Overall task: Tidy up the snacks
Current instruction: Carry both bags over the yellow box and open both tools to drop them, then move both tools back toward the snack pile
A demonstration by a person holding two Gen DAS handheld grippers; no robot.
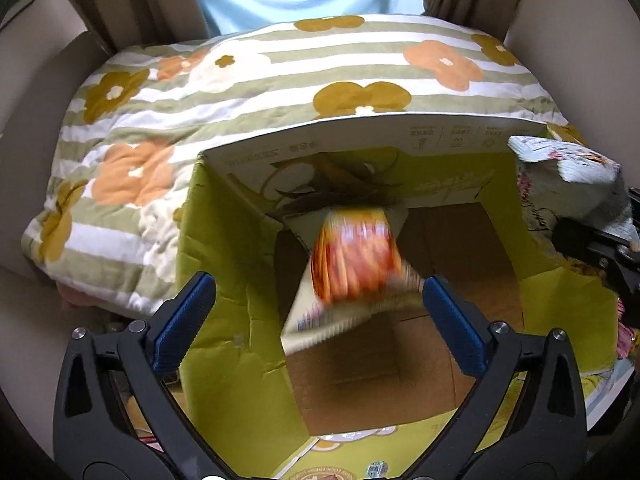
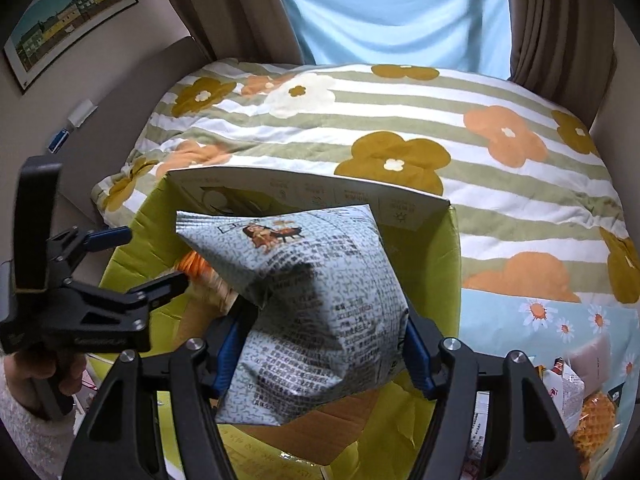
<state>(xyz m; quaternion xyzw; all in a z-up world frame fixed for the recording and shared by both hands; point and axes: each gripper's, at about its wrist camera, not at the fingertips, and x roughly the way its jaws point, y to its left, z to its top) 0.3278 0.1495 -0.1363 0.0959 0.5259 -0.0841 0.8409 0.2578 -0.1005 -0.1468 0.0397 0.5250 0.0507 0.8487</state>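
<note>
An open cardboard box [image 1: 236, 360] with yellow-green flaps stands on the bed, its brown inside showing. My left gripper [image 1: 318, 282] hangs above the box mouth with its blue pads spread wide. Between them an orange snack bag [image 1: 356, 256] shows blurred and loose, with neither pad pressing on it. My right gripper [image 2: 322, 348] is shut on a puffy grey-blue bag [image 2: 320, 280] with newspaper print, holding it over the box [image 2: 444, 280]. That bag [image 1: 568, 176] also shows at the right edge of the left wrist view. In the right wrist view the left gripper [image 2: 150, 258] shows at the left, by the orange bag [image 2: 198, 268].
A striped flower-print quilt [image 2: 360, 128] covers the bed behind the box. More snack packets [image 2: 580, 412] lie at the lower right on a light blue daisy sheet. A hand [image 2: 44, 380] holds the left gripper's handle. Curtains and a wall picture [image 2: 72, 20] lie beyond.
</note>
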